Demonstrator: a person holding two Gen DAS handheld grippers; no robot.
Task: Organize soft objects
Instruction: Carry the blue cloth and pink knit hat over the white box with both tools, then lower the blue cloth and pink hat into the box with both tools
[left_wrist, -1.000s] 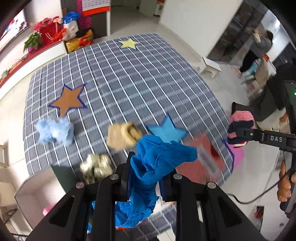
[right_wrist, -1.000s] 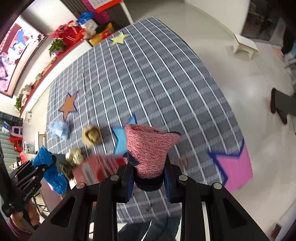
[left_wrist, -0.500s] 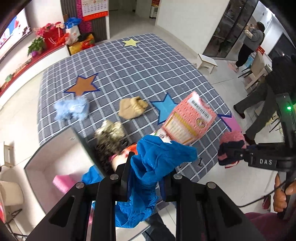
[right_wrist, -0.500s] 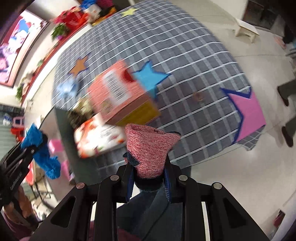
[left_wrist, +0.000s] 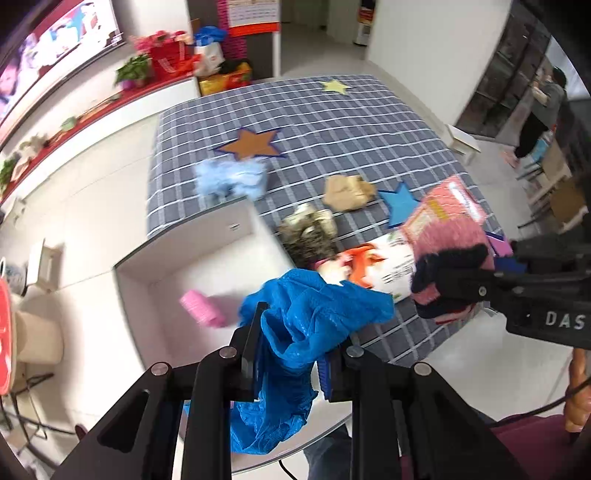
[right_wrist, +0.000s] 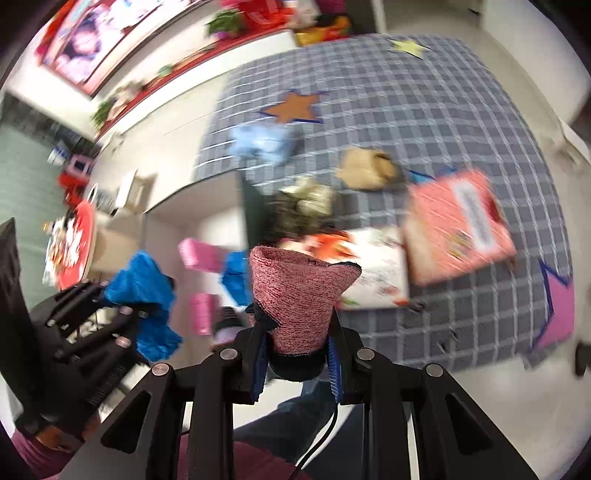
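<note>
We are looking down over the checked grey cloth surface (left_wrist: 332, 122), where the big pink box (left_wrist: 448, 206) is lying near its front edge, just beside a white printed package (left_wrist: 380, 260), and the white open bin (left_wrist: 192, 266) is sitting at the surface's near-left corner with a small pink item (left_wrist: 201, 308) blurred inside. Out on the cloth the loose soft things are sitting apart: a light blue fluffy piece (left_wrist: 231, 179) near the orange star, a tan bundle (left_wrist: 349, 192) and a mottled grey-brown bundle (left_wrist: 308, 230) close to the bin wall. We are holding the left gripper (left_wrist: 291, 354) above the bin's front edge, its fingers clamped narrow on the blue cloth (left_wrist: 306, 321), which is drooping both above and below the fingers, so we are judging it light, limp and a bit slippery; gripping a bunched fold at the middle looks right, since an edge hold would likely slide out. We are holding the right gripper (right_wrist: 295, 365) beside it, fingers pinching the dark cuff of the pink knit sock (right_wrist: 295, 295), with the pink body standing up above them, so we are reading it as soft but springy enough to hold shape, light, not fragile. The cuff is the thicker, grippier spot to take. Both pieces should drop freely once released, though the blue one may snag on the fingers.
</note>
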